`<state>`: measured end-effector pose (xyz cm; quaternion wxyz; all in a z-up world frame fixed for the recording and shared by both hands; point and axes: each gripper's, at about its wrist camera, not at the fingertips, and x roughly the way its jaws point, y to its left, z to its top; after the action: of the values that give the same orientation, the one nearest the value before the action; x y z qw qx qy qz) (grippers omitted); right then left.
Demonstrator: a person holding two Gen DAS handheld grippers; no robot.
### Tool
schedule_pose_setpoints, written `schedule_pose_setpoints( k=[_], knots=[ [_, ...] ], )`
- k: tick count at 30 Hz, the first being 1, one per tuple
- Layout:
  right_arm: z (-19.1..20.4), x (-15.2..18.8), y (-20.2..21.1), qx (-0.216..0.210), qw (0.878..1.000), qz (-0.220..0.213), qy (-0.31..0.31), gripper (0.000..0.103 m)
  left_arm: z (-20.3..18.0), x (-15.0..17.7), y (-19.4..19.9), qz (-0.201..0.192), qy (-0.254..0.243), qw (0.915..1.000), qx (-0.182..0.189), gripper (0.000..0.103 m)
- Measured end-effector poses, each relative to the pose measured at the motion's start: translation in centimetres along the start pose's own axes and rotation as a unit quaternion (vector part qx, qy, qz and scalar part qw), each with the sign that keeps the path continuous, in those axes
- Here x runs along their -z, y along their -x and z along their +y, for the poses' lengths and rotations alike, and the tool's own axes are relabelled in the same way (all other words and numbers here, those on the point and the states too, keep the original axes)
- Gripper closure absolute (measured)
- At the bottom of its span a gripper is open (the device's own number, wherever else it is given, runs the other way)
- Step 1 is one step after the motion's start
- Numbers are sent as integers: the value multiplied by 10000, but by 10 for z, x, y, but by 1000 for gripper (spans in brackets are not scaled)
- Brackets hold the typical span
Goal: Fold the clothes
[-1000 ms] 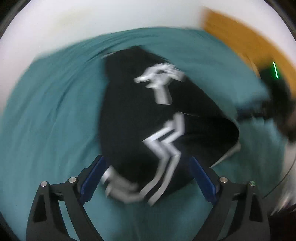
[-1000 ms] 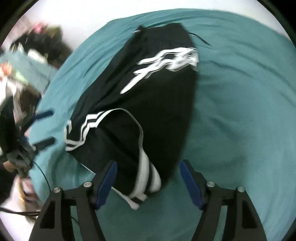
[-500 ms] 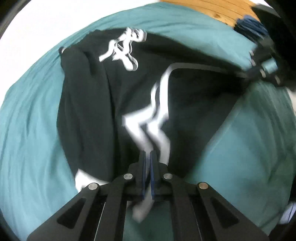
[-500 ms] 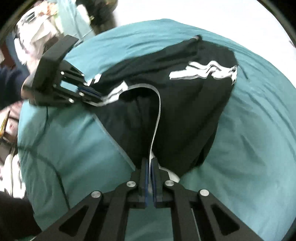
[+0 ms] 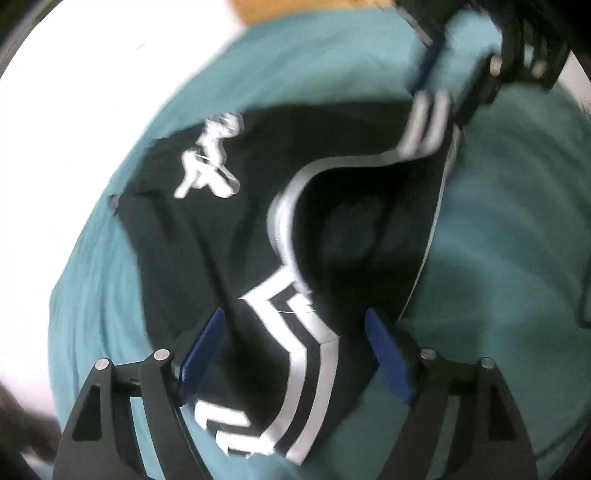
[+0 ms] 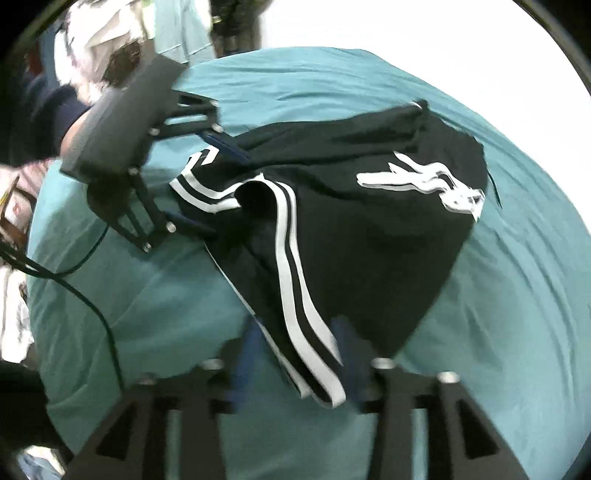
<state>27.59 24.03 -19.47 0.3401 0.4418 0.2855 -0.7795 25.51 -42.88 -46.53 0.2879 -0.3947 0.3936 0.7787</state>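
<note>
Black shorts point(image 5: 229, 236) with white side stripes and a white logo lie spread on a teal bed sheet point(image 5: 498, 240). My left gripper point(image 5: 293, 314) is open, its blue pads point(image 5: 201, 354) on either side of the striped hem, which lies loose between them. My right gripper point(image 6: 297, 332) is open too and blurred, straddling the other striped corner of the shorts point(image 6: 369, 236). The right gripper point(image 5: 448, 92) also shows at the top right of the left wrist view. The left gripper point(image 6: 225, 192) appears at the left of the right wrist view, in a person's hand point(image 6: 70, 136).
The teal sheet point(image 6: 498, 314) covers the bed all round the shorts. A dark cable point(image 6: 92, 302) trails from the left gripper across the sheet. Piled clothes and clutter point(image 6: 103, 33) sit beyond the bed's far left. Wooden floor point(image 5: 258, 7) shows past the bed.
Half a second ago both grippers were shut on the shorts' striped edges. Both have since opened and let go, and the shorts now rest on the sheet.
</note>
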Motion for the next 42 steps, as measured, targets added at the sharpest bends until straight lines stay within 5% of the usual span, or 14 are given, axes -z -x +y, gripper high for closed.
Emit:
schedule_pose_setpoints(
  k=[2,3,7,14,17,19,20,23,26,31,33,35,40,42],
  knots=[
    [3,0,-17,162,9994,213,198,68,9,1,-5,25,147,9996,231,24],
    [-3,2,-19,57,9998,208,-19,99,14,4,-6,73,233,9992,322,33],
    [-18,11,-15,52,9984,18,-558,102,19,39,7,236,506,9971,513,76],
    [-7,34,-19,-543,9963,576,-347,101,22,76,23,499,875,9936,515,90],
    [-37,22,-8,-963,9853,695,-1227,99,39,68,35,469,1293,9902,227,78],
    [-64,8,-2,-986,9762,676,-1807,92,60,52,43,405,1648,9852,-249,13],
    [-78,-1,-1,-932,9717,672,-2062,79,74,40,42,352,1810,9813,-561,6],
    [-138,-39,-18,-808,9582,461,-2704,37,119,1,29,200,2267,9650,-1301,4],
    [-199,-78,-36,-682,9403,238,-3327,37,168,-38,-8,220,2902,9483,-1266,4],
    [-276,-112,-73,-702,9112,151,-4057,35,216,-80,-79,135,3498,9360,-376,6],
    [-274,-102,-79,-1292,8927,158,-4315,35,209,-78,-66,-171,3434,9389,-165,4],
    [-245,-98,-74,-1795,8984,172,-4006,35,189,-58,-38,-249,3221,9459,-307,4],
    [-163,-97,-60,-1069,9542,492,-2751,34,126,-30,-13,6,2047,9784,-305,4],
    [-141,-87,-70,-996,9547,712,-2713,34,103,-29,-19,145,1503,9884,-174,4]
  ],
)
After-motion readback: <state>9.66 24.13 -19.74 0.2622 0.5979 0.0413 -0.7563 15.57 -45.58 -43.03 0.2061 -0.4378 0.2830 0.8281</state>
